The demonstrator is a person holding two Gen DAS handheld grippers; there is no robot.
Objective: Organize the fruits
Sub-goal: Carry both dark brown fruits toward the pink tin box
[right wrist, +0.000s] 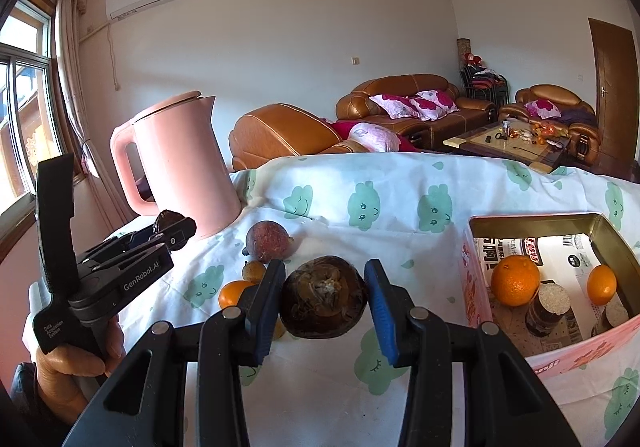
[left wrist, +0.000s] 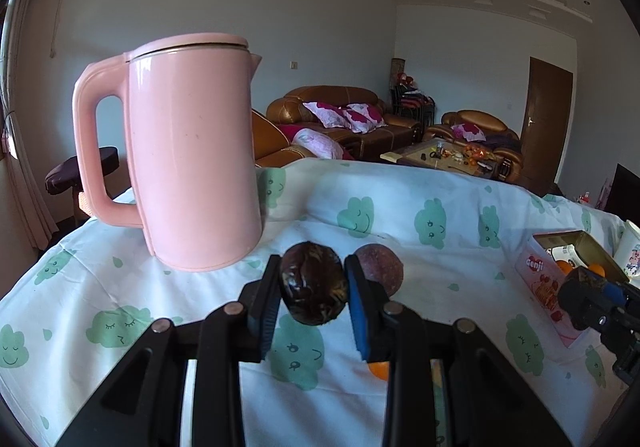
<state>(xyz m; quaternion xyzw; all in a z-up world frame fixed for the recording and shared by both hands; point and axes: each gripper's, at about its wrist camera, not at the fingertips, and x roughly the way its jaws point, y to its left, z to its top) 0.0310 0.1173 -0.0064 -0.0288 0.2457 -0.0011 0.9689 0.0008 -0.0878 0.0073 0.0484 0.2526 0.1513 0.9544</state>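
Note:
My left gripper (left wrist: 313, 289) is shut on a dark brown water chestnut (left wrist: 313, 287), held above the cloth near the kettle. My right gripper (right wrist: 325, 297) is shut on another dark water chestnut (right wrist: 324, 297), left of the pink tin box (right wrist: 476, 287). The box holds two oranges (right wrist: 515, 280) (right wrist: 601, 284). A purple passion fruit (right wrist: 267, 241) and small oranges (right wrist: 233, 293) lie on the cloth between the grippers. The passion fruit also shows in the left wrist view (left wrist: 380, 271). The right gripper appears at the right of the left wrist view (left wrist: 588, 283).
A tall pink kettle (left wrist: 192, 151) stands at the back left of the table (right wrist: 400, 183), which is covered in a white cloth with green clouds. Jars (right wrist: 550, 307) stand inside the box. A white cup (left wrist: 634, 251) sits behind the box.

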